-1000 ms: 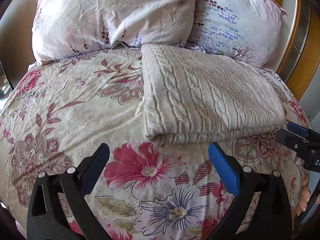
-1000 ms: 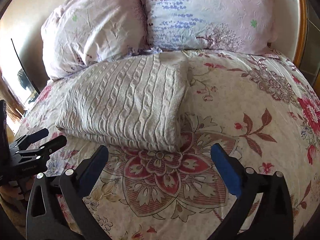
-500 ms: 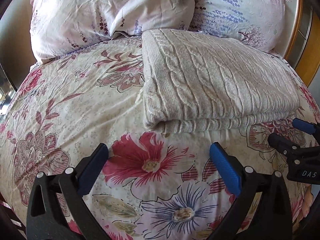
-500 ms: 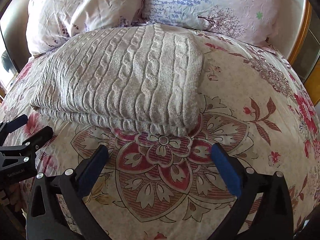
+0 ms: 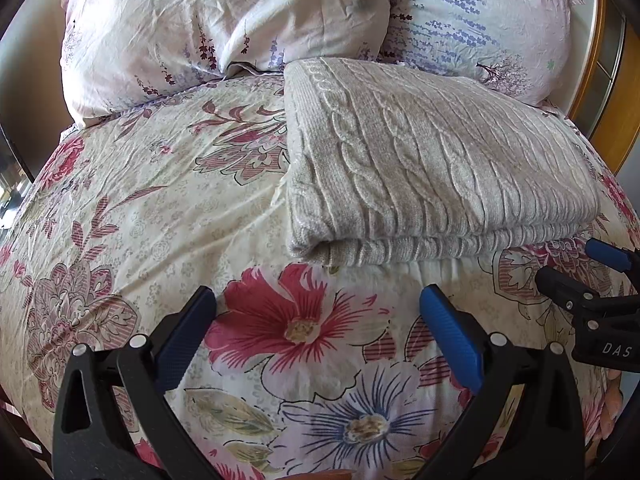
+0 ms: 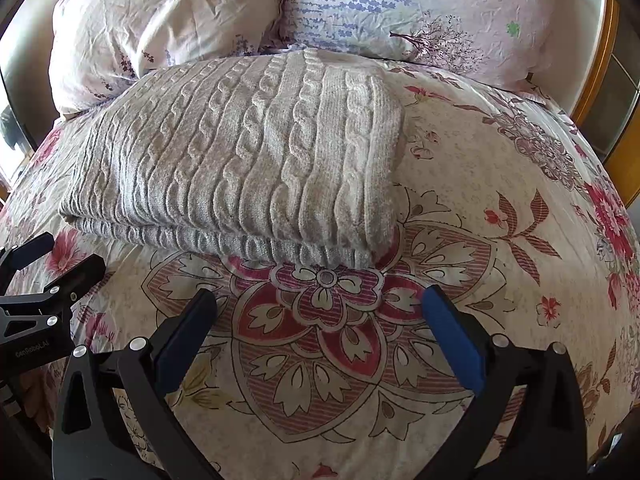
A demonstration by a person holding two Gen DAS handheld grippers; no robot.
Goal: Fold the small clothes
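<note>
At the far left, the left pillow [image 5: 208, 28] leans against the head of the bed, with purple sprigs printed on it. Below it the floral cover [image 5: 132, 220] spreads over the whole bed. The left gripper [image 5: 318, 312] hangs over a red flower of the cover, its two blue-padded fingers wide apart with nothing between them. It is near the sweater but does not touch it.

In the middle lies the sweater [image 5: 432, 160], a grey cable-knit piece folded into a thick rectangle. It rests flat on the cover, with its far edge against the pillows and its folded layers showing along the near edge.

To the right, the right gripper [image 6: 320, 308] is just in front of the near right corner of the sweater [image 6: 248, 152]. Its fingers are also spread and hold nothing, and it is apart from the knit. Behind it stands the right pillow [image 6: 408, 4], and a wooden frame [image 6: 600, 68] borders the bed at the far right.
</note>
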